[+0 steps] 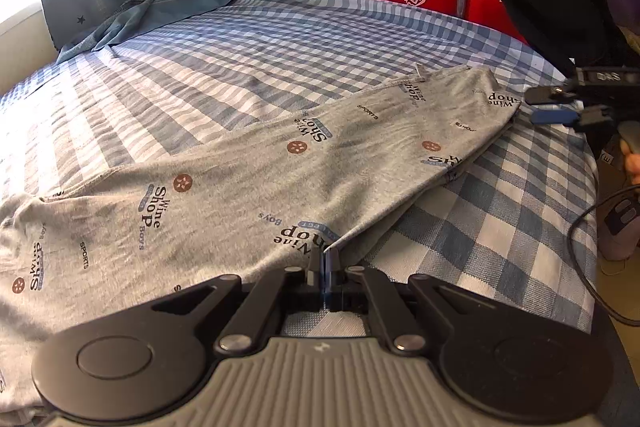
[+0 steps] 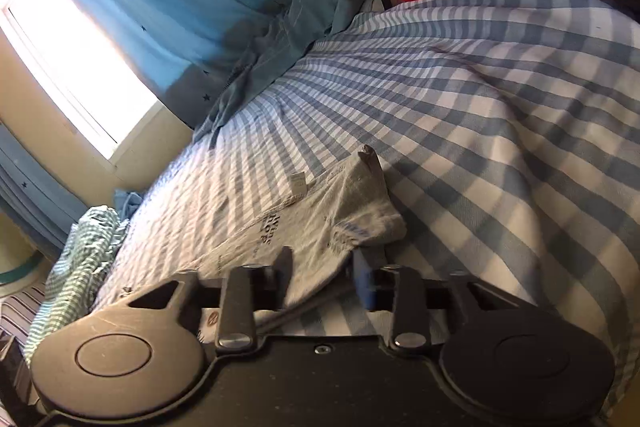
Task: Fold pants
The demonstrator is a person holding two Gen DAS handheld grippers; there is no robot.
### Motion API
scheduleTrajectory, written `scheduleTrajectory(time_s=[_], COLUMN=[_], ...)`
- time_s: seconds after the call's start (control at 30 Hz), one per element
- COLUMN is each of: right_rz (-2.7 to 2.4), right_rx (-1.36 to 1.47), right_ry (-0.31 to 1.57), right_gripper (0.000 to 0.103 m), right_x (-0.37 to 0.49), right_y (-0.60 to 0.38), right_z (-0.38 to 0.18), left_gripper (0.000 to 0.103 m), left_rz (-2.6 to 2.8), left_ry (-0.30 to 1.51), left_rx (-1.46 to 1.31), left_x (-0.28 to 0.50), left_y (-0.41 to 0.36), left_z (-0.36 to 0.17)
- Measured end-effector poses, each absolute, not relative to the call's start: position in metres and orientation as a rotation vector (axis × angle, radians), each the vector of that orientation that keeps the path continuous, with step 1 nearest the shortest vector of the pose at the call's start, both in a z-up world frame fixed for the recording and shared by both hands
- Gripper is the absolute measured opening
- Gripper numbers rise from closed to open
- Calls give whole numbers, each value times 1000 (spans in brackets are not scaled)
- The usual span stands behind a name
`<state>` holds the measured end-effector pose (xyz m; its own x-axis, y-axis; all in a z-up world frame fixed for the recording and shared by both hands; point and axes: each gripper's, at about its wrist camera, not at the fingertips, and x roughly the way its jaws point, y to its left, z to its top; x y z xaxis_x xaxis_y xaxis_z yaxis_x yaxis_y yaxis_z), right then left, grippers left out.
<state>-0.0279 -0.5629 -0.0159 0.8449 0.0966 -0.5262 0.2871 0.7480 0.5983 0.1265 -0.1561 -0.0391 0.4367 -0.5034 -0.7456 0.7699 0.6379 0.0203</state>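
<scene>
On the checked bed sheet the grey printed pants lie flat, seemingly folded lengthwise with one leg over the other. The left claw is clamped together on their near edge. The right claw stands apart at one end of them, gripping nothing. Crosswise folds look still to do.

Left gripper – black linkage arms, silver screws, ribbed grey body, right gripper – blue pad
</scene>
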Motion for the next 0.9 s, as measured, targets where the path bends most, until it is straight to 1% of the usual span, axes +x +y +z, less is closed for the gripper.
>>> scheduleTrajectory(time_s=[0.03,0.1,0.23,0.3,0.43,0.47,0.5,0.53,0.63,0.73,0.83,0.9], right_rz=[-99,-91,-104,-120,-201,-219,-233,-251,-285,-279,-285,-301], right_rx=[745,762,765,782,887,952,1009,1050,1039,963,852,788], right_ry=[580,591,553,537,451,422,395,372,356,353,307,314], right_gripper=[62,62,62,60,44,37,32,23,6,4,3,3], right_x=[-32,-33,-19,-9,-6,-7,-8,-9,-4,0,-8,-12], right_y=[-561,-559,-557,-557,-563,-568,-573,-578,-585,-583,-574,-570], right_z=[-19,-28,-27,-31,-39,-43,-46,-48,-43,-30,-10,-5], left_gripper=[0,0,0,0,0,0,0,0,0,0,0,0], left_rz=[-816,-813,-802,-797,-790,-790,-789,-788,-786,-784,-792,-795], left_ry=[779,779,784,783,782,784,785,785,780,769,752,753], left_rx=[389,394,387,388,387,388,389,389,389,379,375,389], left_x=[127,127,126,126,125,126,126,126,126,124,119,118], left_y=[-156,-156,-157,-158,-158,-158,-158,-158,-159,-157,-154,-154], left_z=[-40,-40,-39,-39,-40,-41,-41,-41,-40,-38,-35,-37])
